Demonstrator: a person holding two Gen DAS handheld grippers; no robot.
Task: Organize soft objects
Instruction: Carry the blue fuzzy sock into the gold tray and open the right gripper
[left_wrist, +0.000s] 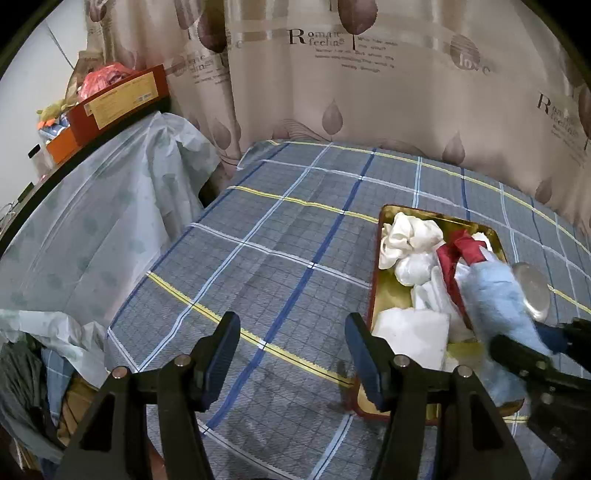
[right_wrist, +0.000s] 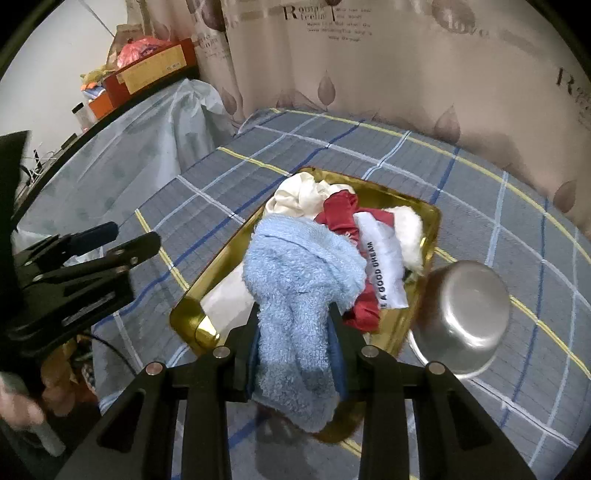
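A gold tray (right_wrist: 430, 218) with a red outer rim (left_wrist: 371, 295) lies on the plaid bed. It holds white cloths (left_wrist: 413, 236), a red cloth (right_wrist: 341, 214) with a white printed band (right_wrist: 384, 266) and a white folded pad (left_wrist: 410, 332). My right gripper (right_wrist: 295, 317) is shut on a light blue fluffy towel (right_wrist: 299, 273), which hangs over the tray's near part. The same towel (left_wrist: 495, 295) shows in the left wrist view, with the right gripper (left_wrist: 532, 350) behind it. My left gripper (left_wrist: 291, 332) stands open over bare bedsheet, left of the tray. The left gripper (right_wrist: 122, 236) also appears at left in the right wrist view.
A steel bowl (right_wrist: 465, 317) lies tipped on the sheet against the tray's right side. A plastic-covered table (left_wrist: 92, 221) stands left of the bed with red and orange boxes (left_wrist: 122, 99) on it. A printed curtain (left_wrist: 369, 92) hangs behind the bed. A hand (right_wrist: 14, 402) shows at lower left.
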